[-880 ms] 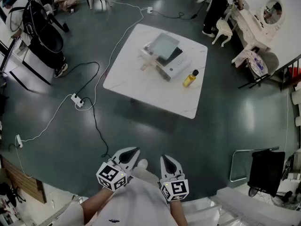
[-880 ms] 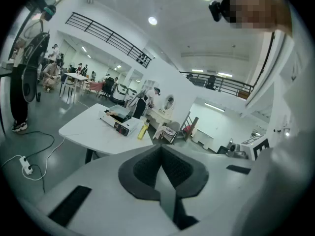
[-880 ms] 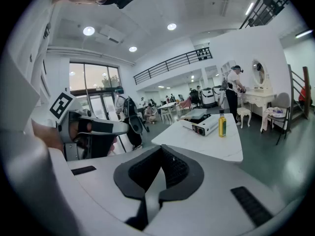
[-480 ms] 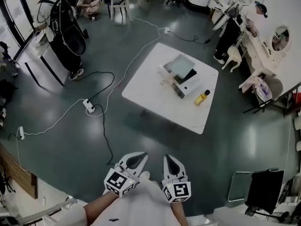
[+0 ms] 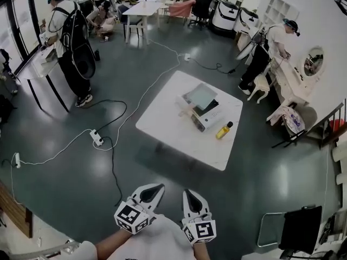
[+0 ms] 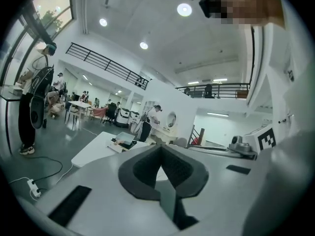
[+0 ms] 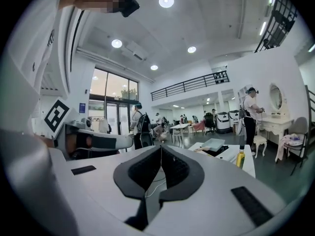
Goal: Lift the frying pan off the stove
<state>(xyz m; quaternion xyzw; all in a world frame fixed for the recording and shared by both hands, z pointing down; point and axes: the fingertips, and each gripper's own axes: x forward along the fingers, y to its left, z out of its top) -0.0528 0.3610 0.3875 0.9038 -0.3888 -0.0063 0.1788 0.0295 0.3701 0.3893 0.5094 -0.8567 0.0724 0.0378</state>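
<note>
A square grey frying pan (image 5: 201, 96) with a pale wooden handle rests on a white and black stove (image 5: 210, 114) on the white table (image 5: 168, 129), far ahead of me across the floor. Both grippers are close to my body at the bottom of the head view, well away from the table. My left gripper (image 5: 153, 190) is shut with nothing in it, and so is my right gripper (image 5: 191, 194). The left gripper view shows its jaws (image 6: 160, 149) together, with the table (image 6: 93, 150) and stove (image 6: 123, 142) small beyond. In the right gripper view (image 7: 160, 149) the pan (image 7: 215, 143) is seen at a distance.
A yellow bottle (image 5: 223, 130) stands on the table next to the stove. Cables and a power strip (image 5: 96, 138) lie on the dark floor to the left. A person with a backpack (image 5: 70, 34) stands far left, another at a dressing table (image 5: 290, 83) on the right. A black chair (image 5: 299, 227) is near right.
The head view has tipped up, so more of the room shows and the table sits differently in frame. Both grippers stay shut and low, near my body.
</note>
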